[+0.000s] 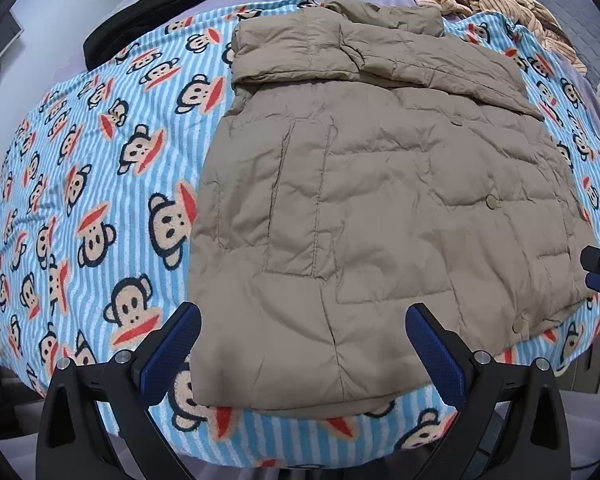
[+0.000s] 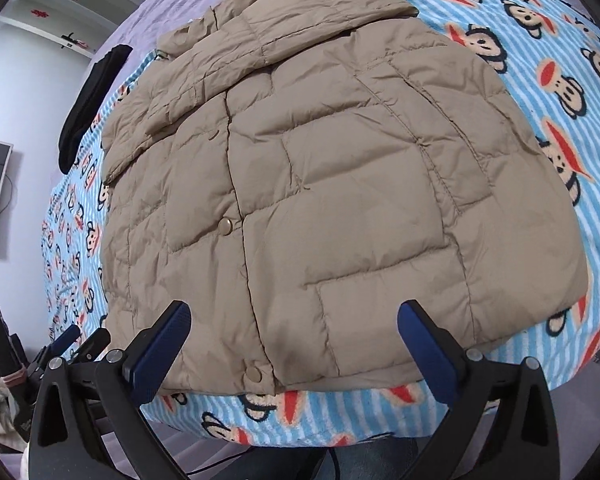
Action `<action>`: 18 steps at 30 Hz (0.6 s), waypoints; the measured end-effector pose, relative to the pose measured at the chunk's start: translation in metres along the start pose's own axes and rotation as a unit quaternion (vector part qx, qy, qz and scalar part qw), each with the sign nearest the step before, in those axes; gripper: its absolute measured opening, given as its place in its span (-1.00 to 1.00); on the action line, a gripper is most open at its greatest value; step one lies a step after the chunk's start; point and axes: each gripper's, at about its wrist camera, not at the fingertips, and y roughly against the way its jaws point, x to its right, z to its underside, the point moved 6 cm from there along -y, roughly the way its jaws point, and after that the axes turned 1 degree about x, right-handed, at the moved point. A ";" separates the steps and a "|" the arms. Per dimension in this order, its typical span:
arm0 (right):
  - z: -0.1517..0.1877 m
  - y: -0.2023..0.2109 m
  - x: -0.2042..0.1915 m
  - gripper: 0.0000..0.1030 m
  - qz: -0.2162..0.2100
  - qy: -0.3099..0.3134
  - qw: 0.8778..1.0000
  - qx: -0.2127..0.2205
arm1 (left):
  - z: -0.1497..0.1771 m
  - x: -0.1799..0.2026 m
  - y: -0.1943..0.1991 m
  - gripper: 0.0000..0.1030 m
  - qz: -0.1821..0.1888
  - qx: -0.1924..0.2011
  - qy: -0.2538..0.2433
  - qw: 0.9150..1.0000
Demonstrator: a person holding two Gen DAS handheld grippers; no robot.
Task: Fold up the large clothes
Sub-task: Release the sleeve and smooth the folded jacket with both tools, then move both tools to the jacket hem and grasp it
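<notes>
Bed blanket (image 1: 100,208) bears jacket (image 1: 380,208), sleeves folded in; left gripper (image 1: 302,344) and right gripper (image 2: 294,340) gape empty over near hem, likely poised to fold.

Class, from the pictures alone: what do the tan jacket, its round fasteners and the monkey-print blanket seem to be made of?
Tan jacket: probably thin matte synthetic shell with padding; puffy stitched panels, fine wrinkles. Round fasteners: likely metal snaps; small discs with dull brassy sheen, though plastic is possible. Monkey-print blanket: looks like soft fleece or terry; fuzzy, napped surface.
</notes>
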 end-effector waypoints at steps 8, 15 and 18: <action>0.020 -0.003 0.017 0.99 0.002 -0.025 0.999 -0.039 | 0.026 -0.008 0.010 0.99 0.021 -0.012 0.052 0.998; 0.022 0.012 0.045 0.99 -0.024 -0.054 0.996 -0.060 | 0.051 0.005 -0.001 0.99 0.045 -0.059 0.103 0.992; 0.023 0.017 0.065 0.99 -0.028 -0.075 0.995 -0.066 | 0.057 0.013 -0.003 0.99 0.061 -0.067 0.116 0.989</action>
